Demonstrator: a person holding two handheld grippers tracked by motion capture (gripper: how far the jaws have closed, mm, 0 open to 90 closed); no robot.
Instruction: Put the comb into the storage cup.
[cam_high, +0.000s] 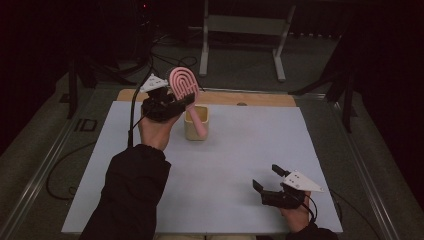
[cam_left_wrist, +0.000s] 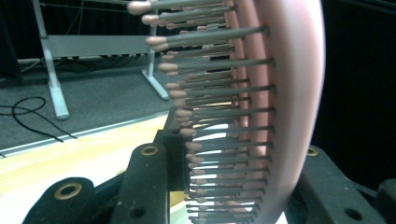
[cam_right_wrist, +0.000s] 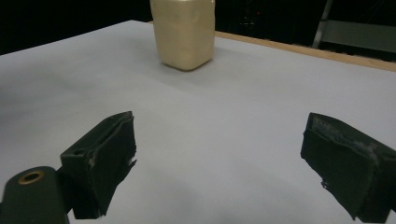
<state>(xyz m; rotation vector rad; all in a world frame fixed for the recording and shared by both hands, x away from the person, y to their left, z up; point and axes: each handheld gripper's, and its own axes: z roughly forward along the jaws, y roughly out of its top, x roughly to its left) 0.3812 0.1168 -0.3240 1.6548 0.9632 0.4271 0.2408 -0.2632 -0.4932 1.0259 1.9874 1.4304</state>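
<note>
A pink hairbrush (cam_high: 184, 87) is held up over the far left of the table, its handle (cam_high: 199, 122) slanting down into a cream square cup (cam_high: 189, 131). My left gripper (cam_high: 175, 100) is shut on the brush's head. Up close in the left gripper view, the brush (cam_left_wrist: 285, 107) with its grey bristles (cam_left_wrist: 219, 112) stands between the black jaws. My right gripper (cam_high: 267, 179) rests low at the table's near right, open, nothing between its fingers (cam_right_wrist: 100, 161). The cup (cam_right_wrist: 184, 32) stands far ahead of it.
A pale blue-grey mat (cam_high: 240, 150) covers the wooden table (cam_high: 260, 98). A grey metal stand (cam_high: 245, 30) is on the floor beyond the table. Black cables (cam_high: 65, 170) trail off the left side.
</note>
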